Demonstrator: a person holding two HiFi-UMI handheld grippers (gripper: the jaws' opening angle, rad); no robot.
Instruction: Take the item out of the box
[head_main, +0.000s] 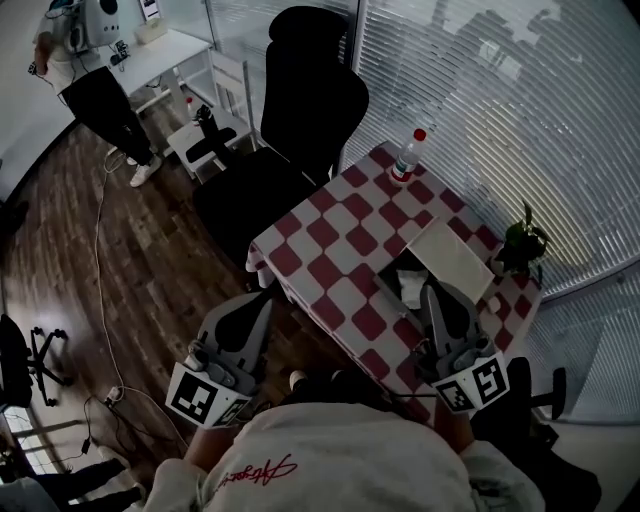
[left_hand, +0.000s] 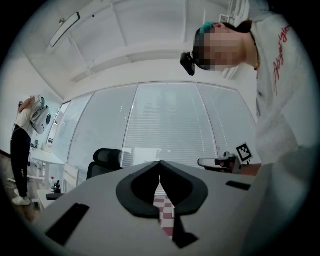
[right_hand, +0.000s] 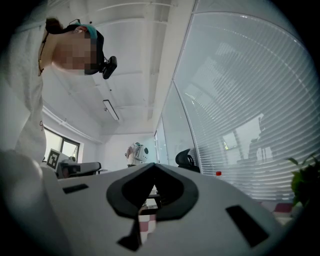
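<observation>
An open box (head_main: 400, 283) sits on the red-and-white checked table (head_main: 335, 240), its pale lid (head_main: 448, 258) folded back to the right. A light-coloured item (head_main: 411, 291) lies inside, partly hidden by my right gripper (head_main: 431, 292). That gripper is held over the table's near edge, just in front of the box, jaws shut and holding nothing. My left gripper (head_main: 260, 300) hangs off the table's near left corner, also shut and holding nothing. In the left gripper view the jaws (left_hand: 159, 163) meet in a thin seam; the right gripper view (right_hand: 152, 165) shows the same.
A clear bottle with a red cap (head_main: 405, 160) stands at the table's far corner. A small potted plant (head_main: 522, 245) sits at the right edge. A black office chair (head_main: 310, 120) stands behind the table. A person (head_main: 90, 80) stands far left by white desks.
</observation>
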